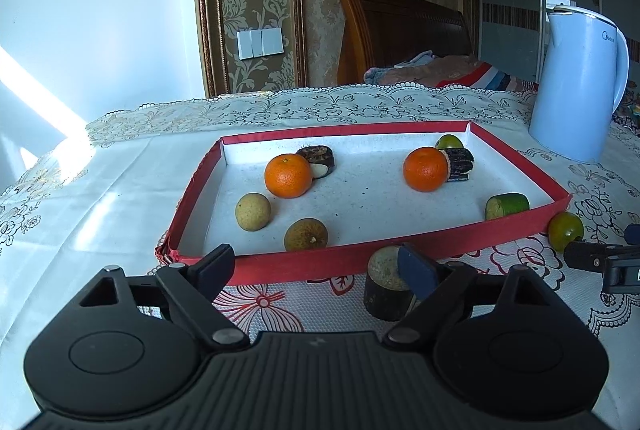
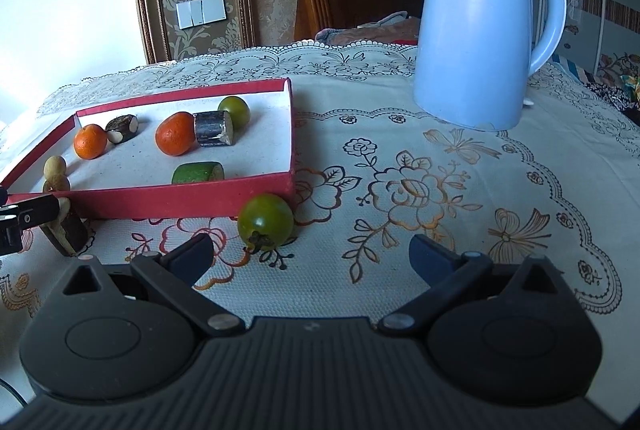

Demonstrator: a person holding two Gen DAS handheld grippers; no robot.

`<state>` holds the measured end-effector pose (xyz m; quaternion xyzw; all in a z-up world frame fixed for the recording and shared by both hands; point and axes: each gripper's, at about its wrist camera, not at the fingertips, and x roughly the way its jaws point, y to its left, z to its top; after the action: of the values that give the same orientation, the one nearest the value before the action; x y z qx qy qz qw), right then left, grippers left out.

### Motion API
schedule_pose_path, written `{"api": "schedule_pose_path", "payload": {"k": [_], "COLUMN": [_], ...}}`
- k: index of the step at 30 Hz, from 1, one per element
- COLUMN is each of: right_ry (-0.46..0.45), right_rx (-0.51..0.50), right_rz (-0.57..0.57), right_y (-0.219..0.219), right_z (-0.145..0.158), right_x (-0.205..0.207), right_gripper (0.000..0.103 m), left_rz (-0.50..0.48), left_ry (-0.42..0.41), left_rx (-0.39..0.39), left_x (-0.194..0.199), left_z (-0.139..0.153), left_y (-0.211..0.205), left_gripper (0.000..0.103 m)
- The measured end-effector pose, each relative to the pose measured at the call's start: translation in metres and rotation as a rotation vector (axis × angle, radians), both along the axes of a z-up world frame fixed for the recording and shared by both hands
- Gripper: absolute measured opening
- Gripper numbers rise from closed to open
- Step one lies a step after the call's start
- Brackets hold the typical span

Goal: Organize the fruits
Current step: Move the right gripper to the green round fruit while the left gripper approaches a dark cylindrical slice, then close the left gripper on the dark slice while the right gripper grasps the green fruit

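Trouble is being risked mostly at the near wall of the red tray [image 1: 400,254], where two pieces are still lying outside on the table [image 2: 400,250]. The left tongs [image 1: 320,266] are being held apart with nothing clamped; a dark cut stub [image 1: 386,288] is standing just by their right finger [image 1: 416,270], outside the tray's near wall. If the tongs are closed off-centre, the stub is likely to be tipped or rolled along the cloth. The right tongs [image 2: 310,258] are also standing apart and empty, with a green tomato [image 2: 265,222] lying just beyond them, near the tray's near right corner. Being round and smooth, the tomato could be squirted out of a shallow pinch, or nudged away by the left finger [image 2: 192,258] before it is enclosed. Inside the tray, two oranges [image 1: 288,176], two longans [image 1: 253,212], cut pieces and another green fruit are already lying loose; they could be knocked if the wall is caught during a lift. The kettle [image 2: 480,30] is standing well apart, at far right.
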<state>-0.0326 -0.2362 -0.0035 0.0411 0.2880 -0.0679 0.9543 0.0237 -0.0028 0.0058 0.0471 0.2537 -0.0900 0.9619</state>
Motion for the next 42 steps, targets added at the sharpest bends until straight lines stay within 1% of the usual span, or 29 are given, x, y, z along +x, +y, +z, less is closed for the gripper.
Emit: {"api": "schedule_pose_path", "payload": {"k": [7, 11, 14, 16, 18, 19, 21, 22, 28, 31, 34, 35, 37, 38, 40, 42], "right_ry": [0.006, 0.013, 0.013, 0.010, 0.013, 0.016, 0.018, 0.018, 0.020, 0.020, 0.024, 0.023, 0.024, 0.027, 0.035, 0.048], "right_rx": [-0.027, -0.032, -0.039, -0.034, -0.028, -0.027, -0.030, -0.033, -0.039, -0.041, -0.043, -0.043, -0.042, -0.043, -0.046, -0.046], "right_rz": [0.006, 0.006, 0.008, 0.006, 0.004, 0.003, 0.004, 0.005, 0.005, 0.006, 0.005, 0.005, 0.005, 0.006, 0.011, 0.025], "right_y": [0.005, 0.005, 0.006, 0.006, 0.005, 0.004, 0.005, 0.005, 0.005, 0.005, 0.006, 0.006, 0.006, 0.006, 0.007, 0.009], "right_z": [-0.001, -0.001, -0.001, -0.001, -0.001, -0.002, -0.002, -0.002, -0.002, -0.002, -0.002, -0.002, -0.002, -0.002, -0.003, -0.003], "right_x": [0.001, 0.002, 0.002, 0.001, 0.002, 0.003, 0.003, 0.003, 0.003, 0.003, 0.003, 0.003, 0.003, 0.003, 0.005, 0.008], "right_gripper": [0.103, 0.103, 0.103, 0.103, 0.103, 0.103, 0.103, 0.103, 0.103, 0.103, 0.103, 0.103, 0.103, 0.103, 0.103, 0.103], "left_rz": [-0.020, -0.026, -0.028, -0.076, -0.091, -0.084, -0.070, -0.071, -0.055, -0.071, -0.065, -0.062, -0.066, -0.052, -0.007, 0.052], "left_ry": [0.000, -0.007, -0.002, -0.002, -0.020, -0.028, -0.010, 0.003, 0.001, 0.008, 0.015, 0.020, 0.053, 0.063, 0.070, 0.095], "left_rx": [-0.006, 0.010, 0.001, -0.024, -0.016, 0.004, 0.035, 0.038, 0.068, 0.053, 0.084, 0.084, 0.062, 0.058, 0.056, 0.016], "left_x": [-0.002, -0.002, -0.001, -0.004, -0.007, -0.008, -0.004, -0.001, 0.001, -0.001, -0.001, -0.001, 0.000, 0.002, 0.007, 0.014], "left_z": [0.000, -0.001, 0.000, 0.001, 0.002, 0.001, -0.002, -0.003, -0.004, -0.004, -0.006, -0.006, -0.008, -0.009, -0.009, -0.009], "left_y": [-0.001, -0.006, -0.006, -0.005, -0.008, -0.011, -0.016, -0.017, -0.023, -0.023, -0.029, -0.030, -0.029, -0.027, -0.023, -0.012], "left_gripper": [0.090, 0.090, 0.091, 0.091, 0.092, 0.092, 0.092, 0.092, 0.094, 0.095, 0.095, 0.095, 0.095, 0.095, 0.095, 0.095]}}
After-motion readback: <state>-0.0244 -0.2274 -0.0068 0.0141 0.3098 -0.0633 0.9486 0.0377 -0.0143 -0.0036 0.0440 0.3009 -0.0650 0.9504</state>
